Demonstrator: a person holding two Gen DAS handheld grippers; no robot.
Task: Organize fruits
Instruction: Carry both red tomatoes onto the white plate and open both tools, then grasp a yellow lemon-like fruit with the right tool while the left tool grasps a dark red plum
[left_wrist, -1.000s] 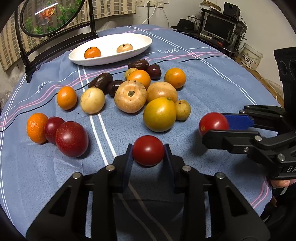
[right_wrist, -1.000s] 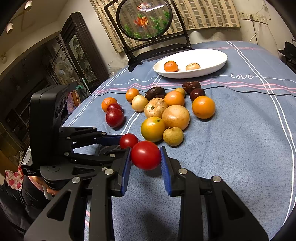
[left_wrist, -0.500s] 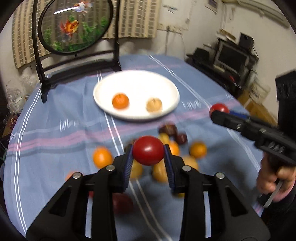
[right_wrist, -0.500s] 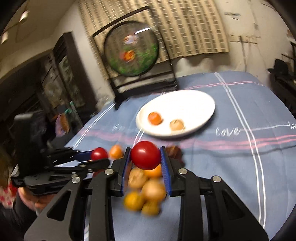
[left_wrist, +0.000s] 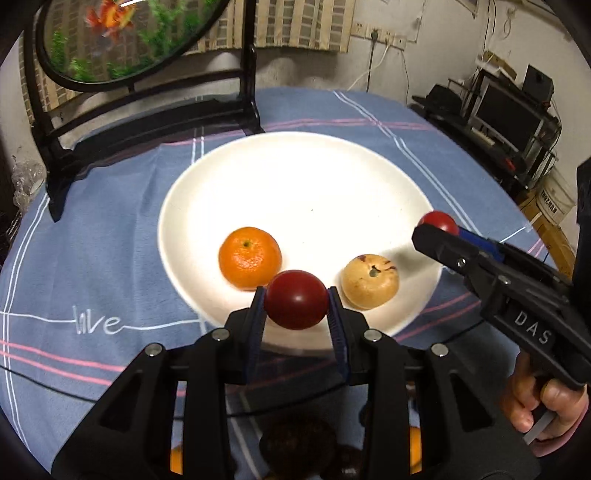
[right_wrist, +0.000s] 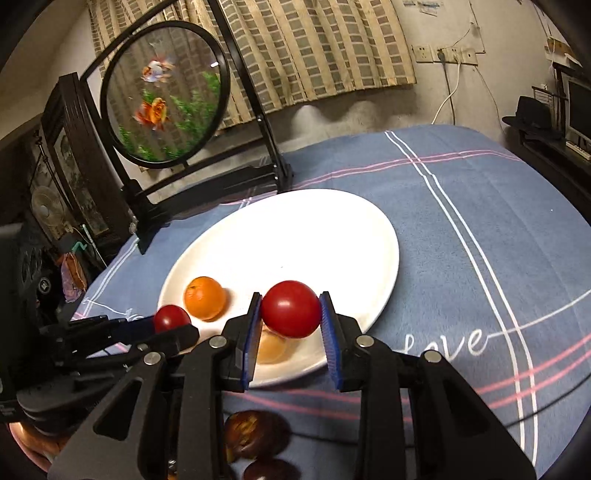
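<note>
- Over round white ceramic plate (left_wrist: 192, 206): left tongs (left_wrist: 295, 306) clamped on smooth dark-red tomato (left_wrist: 295, 304); right tongs (right_wrist: 290, 315) likewise on bright-red tomato (right_wrist: 290, 314).
- Probably light, soft, slippery: grip gently across widest girth.

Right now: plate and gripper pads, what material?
White plate: likely glazed ceramic, since it looks smooth and bright with soft sheen. Left gripper pads: blue, finely ribbed, probably rubber or soft plastic, on matte black plastic-looking fingers with metal screws.
</note>
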